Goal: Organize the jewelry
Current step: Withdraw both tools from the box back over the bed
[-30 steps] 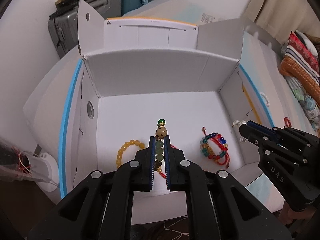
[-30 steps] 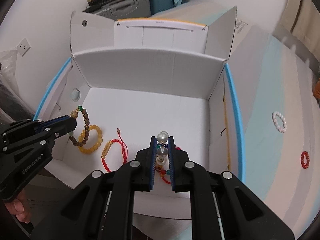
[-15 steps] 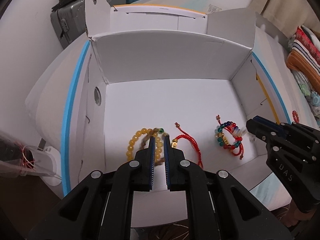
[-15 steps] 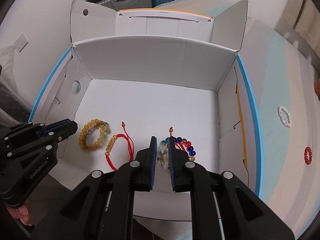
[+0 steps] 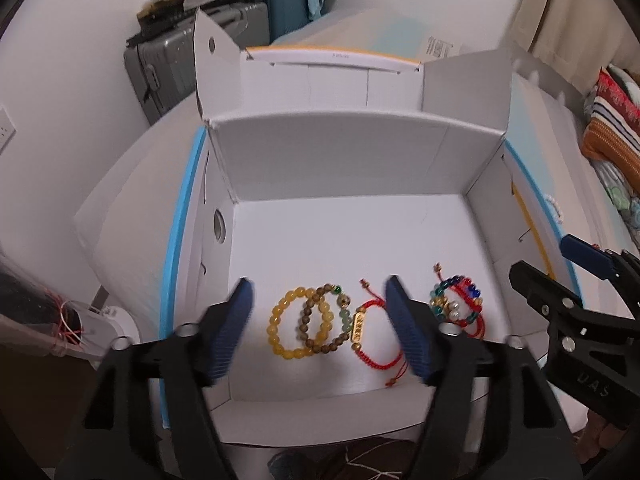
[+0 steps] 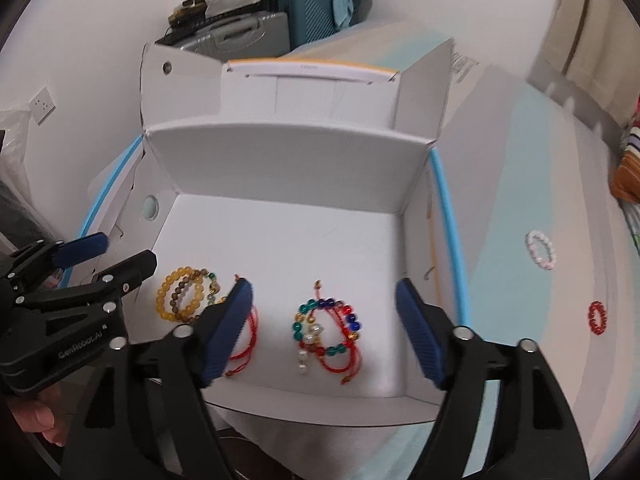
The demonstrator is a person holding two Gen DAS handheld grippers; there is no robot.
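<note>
An open white cardboard box (image 5: 352, 168) (image 6: 288, 168) holds several bracelets along its front. My left gripper (image 5: 320, 328) is open and empty above a yellow bead bracelet (image 5: 280, 332) with a brown bead bracelet (image 5: 320, 344) lying across it, beside a red cord bracelet (image 5: 372, 340). My right gripper (image 6: 324, 332) is open and empty above a multicolour bead bracelet (image 6: 328, 328) with a pearl piece (image 6: 304, 356) lying on it. The yellow and brown bracelets (image 6: 180, 296) also show in the right wrist view.
A white bead bracelet (image 6: 541, 249) and a red bead bracelet (image 6: 596, 317) lie on the light blue bed surface right of the box. Suitcases (image 5: 192, 64) stand behind. Striped fabric (image 5: 612, 128) lies at the far right. The box walls stand upright.
Both grippers lowered into the box and opened. The left let go of the brown bead bracelet onto the yellow one; the right let go of the pearl piece onto the multicolour bracelet.
</note>
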